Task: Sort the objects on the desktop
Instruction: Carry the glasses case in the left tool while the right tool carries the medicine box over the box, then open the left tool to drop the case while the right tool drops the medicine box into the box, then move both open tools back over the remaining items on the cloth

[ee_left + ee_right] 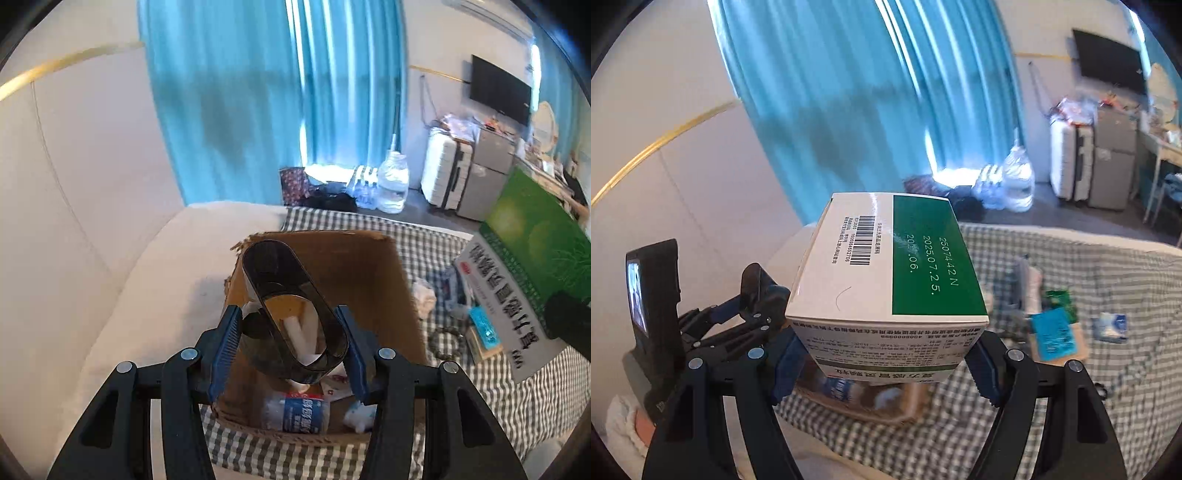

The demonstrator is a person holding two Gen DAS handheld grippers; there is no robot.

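Checked bedspread (pixel 461 406), smoky oval holder (pixel 295 310), green-white medicine box (pixel 886 266)

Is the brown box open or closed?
Open. The cardboard box has no top on it, and a water bottle shows inside.

Left gripper (pixel 290 350) at the frame's bottom, black linkage arms, round silver rivets, blue ribbed pads (pixel 226 349); right gripper (pixel 884 363) was likewise black with blue ridged pads (pixel 788 363), silver pivots, white sleeve cuff (pixel 622 415) lower left.
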